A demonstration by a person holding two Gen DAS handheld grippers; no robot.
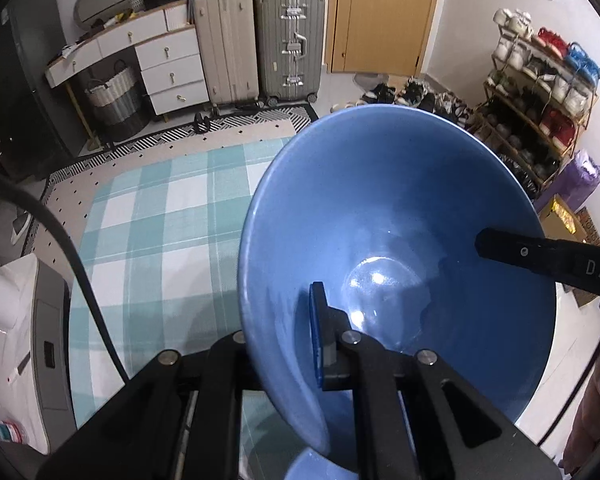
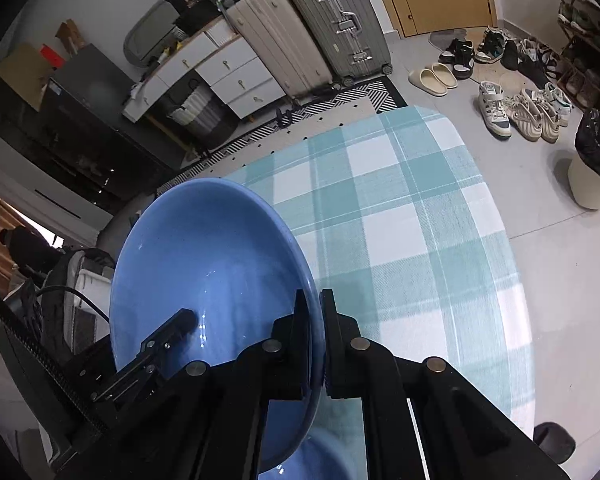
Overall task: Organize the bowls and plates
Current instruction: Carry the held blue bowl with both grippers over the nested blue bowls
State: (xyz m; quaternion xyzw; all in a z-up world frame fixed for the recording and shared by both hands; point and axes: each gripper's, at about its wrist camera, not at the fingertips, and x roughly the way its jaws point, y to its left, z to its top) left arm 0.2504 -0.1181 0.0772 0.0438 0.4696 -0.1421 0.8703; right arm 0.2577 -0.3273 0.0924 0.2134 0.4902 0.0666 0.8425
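Task under way, not finished. Blue bowl (image 1: 400, 240) is held tilted above the checked tabletop (image 1: 160, 220), gripped at opposite rim edges: left hand-held gripper (image 1: 300, 344) clenched on one side of the wall, right hand-held gripper (image 2: 316, 344) clenched on the other. A second blue dish (image 2: 316, 456) shows just below the bowl, mostly hidden; whether it is a bowl or a plate cannot be told. Judged remaining: set this bowl down. No other crockery in view.
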